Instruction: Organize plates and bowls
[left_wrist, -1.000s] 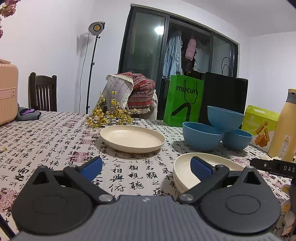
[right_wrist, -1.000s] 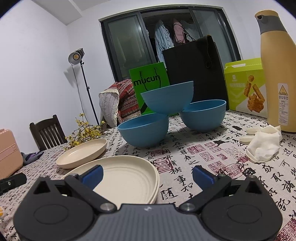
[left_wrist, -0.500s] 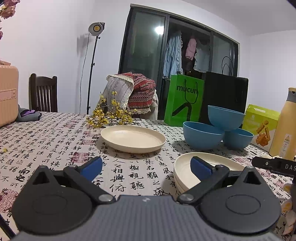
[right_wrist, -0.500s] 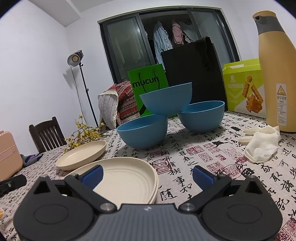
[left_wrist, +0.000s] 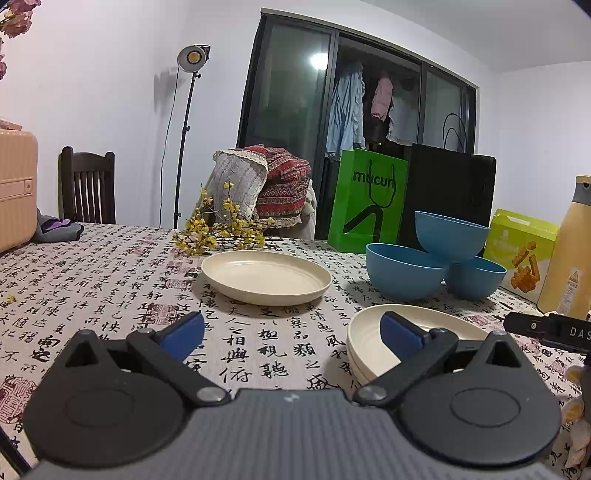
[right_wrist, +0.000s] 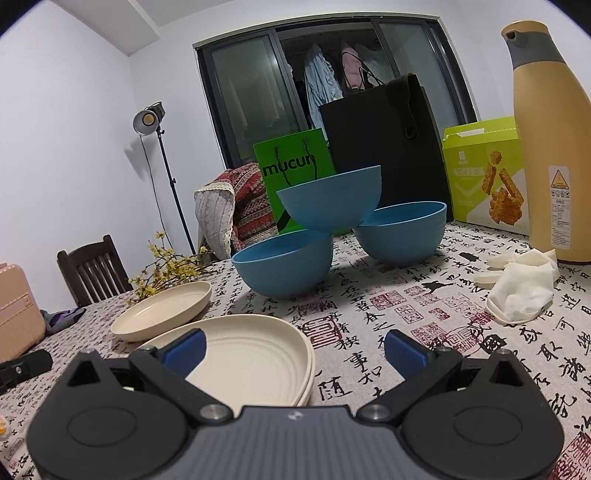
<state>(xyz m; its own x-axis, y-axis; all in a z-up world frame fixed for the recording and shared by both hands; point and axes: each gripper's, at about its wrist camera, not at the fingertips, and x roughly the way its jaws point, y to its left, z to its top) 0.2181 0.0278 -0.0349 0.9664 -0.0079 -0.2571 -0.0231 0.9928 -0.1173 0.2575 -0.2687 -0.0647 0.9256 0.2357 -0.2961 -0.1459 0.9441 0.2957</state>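
Lone plate (left_wrist: 266, 276) lies ahead of the left gripper (left_wrist: 291, 330), nearer than the right gripper (right_wrist: 295, 349); both gape empty.

The cream plates (right_wrist: 255, 363) and blue bowls (right_wrist: 284, 269) look like smooth matte plastic, kinda satin. Printed cloth covers the bench (left_wrist: 110, 280), and the green bag (left_wrist: 367, 206) is glossy paper.

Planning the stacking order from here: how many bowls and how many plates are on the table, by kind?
Blue bowls: 3, two on the cloth and one perched on their rims.
Cream plates: at least 3, a lone plate and a near stack showing two rims.
Total: at least 6.
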